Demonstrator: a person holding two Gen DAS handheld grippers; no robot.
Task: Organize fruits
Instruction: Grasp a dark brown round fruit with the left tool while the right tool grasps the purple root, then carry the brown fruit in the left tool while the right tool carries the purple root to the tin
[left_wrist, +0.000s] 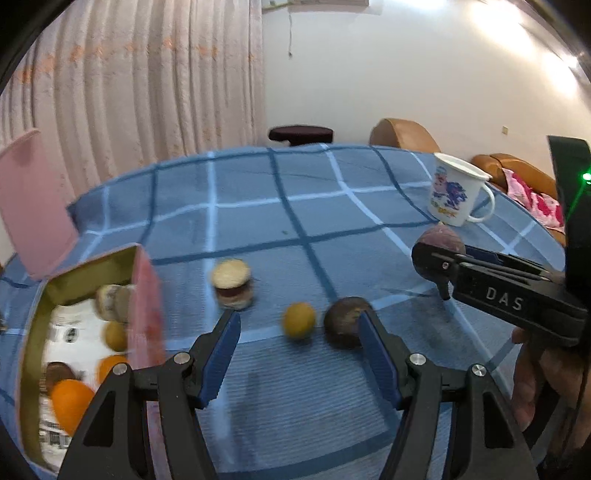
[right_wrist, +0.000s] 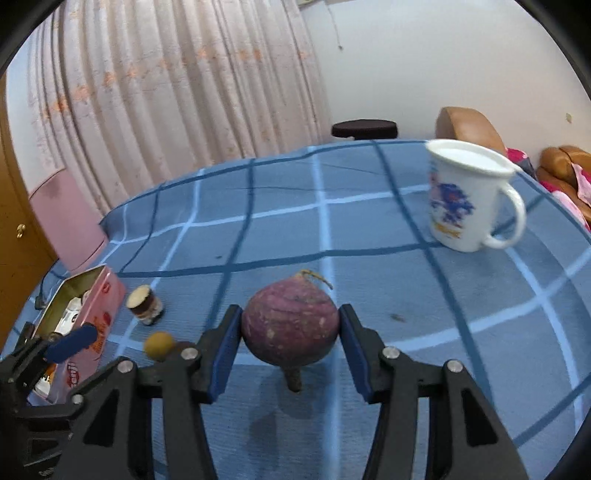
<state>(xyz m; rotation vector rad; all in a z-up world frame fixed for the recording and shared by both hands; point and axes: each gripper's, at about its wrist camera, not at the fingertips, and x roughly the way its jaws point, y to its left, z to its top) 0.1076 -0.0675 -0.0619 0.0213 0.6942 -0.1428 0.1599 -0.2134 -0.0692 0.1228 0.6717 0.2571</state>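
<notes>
My right gripper is shut on a round purple root-like fruit and holds it above the blue checked tablecloth; it also shows in the left wrist view. My left gripper is open and empty, low over the cloth. Between its fingers lie a small yellow fruit and a dark brown round fruit, the latter touching the right finger. A pink tin box stands open at the left, holding oranges and other fruits.
A small jar with a pale lid stands beside the tin. A white printed mug stands at the far right of the table. A curtain, a dark stool and a brown sofa lie beyond the table edge.
</notes>
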